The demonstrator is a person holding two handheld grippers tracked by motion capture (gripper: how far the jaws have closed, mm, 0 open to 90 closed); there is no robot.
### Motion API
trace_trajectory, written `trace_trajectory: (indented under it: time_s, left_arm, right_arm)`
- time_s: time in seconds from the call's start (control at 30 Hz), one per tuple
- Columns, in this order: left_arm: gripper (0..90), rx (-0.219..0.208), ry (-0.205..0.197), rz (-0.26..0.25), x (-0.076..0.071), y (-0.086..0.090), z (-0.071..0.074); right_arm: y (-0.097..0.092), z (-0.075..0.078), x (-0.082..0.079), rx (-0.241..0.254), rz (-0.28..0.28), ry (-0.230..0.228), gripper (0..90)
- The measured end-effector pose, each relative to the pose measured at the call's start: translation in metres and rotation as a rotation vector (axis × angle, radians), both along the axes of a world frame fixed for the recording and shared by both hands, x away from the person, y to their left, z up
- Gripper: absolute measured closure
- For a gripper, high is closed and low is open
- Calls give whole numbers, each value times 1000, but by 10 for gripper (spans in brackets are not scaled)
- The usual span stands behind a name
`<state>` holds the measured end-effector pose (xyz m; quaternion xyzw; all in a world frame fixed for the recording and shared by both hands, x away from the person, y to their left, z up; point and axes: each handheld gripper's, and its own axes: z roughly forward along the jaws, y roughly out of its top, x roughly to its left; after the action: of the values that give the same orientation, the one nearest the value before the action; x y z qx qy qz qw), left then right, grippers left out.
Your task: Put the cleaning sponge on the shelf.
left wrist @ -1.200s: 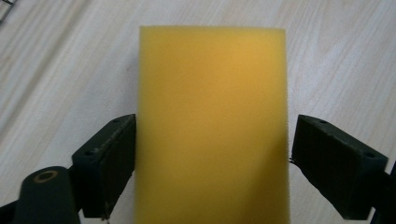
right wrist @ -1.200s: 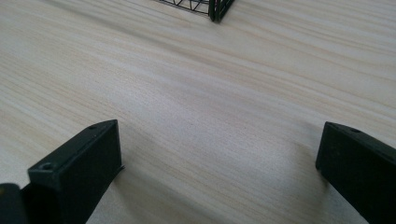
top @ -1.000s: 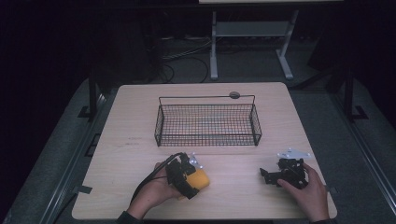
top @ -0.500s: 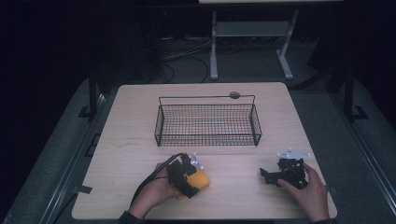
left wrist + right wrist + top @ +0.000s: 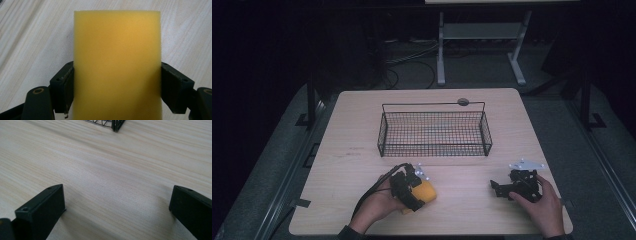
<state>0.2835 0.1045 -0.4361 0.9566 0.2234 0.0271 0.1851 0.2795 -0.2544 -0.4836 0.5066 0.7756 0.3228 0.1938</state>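
Sponge (image 5: 117, 65) sits clamped between left hand-held gripper (image 5: 117, 87) jaws, just closing.

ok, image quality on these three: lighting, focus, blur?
High view: table lit, surroundings nearly black, basket sharp. Left gripper view: sponge bright, edges slightly soft. Right gripper view: near jaws soft, wood grain fairly sharp, faint shadows beneath.

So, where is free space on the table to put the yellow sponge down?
The wire basket is empty, so its floor is free. Bare table lies left of the basket, also between the sponge and the right gripper. It is crowded only at the left gripper, whose jaws have just closed on the sponge.
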Motion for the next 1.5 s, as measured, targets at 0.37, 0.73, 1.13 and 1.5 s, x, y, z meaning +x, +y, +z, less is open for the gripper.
trace_trajectory:
  time_s: [0.37, 0.73, 1.13, 1.5]
  left_arm:
    - [240, -13, -11, 21, 1, 5, 11]
    - [240, -15, -10, 28, 5, 11, 21]
    - [240, -33, -14, 57, 12, 20, 36]
    - [242, -52, -16, 60, 22, 24, 48]
  right_arm:
    - [0, 0, 0, 0, -1, 0, 0]
    - [0, 0, 0, 0, -2, 2, 0]
    - [0, 0, 0, 0, -3, 2, 0]
    - [0, 0, 0, 0, -2, 1, 0]
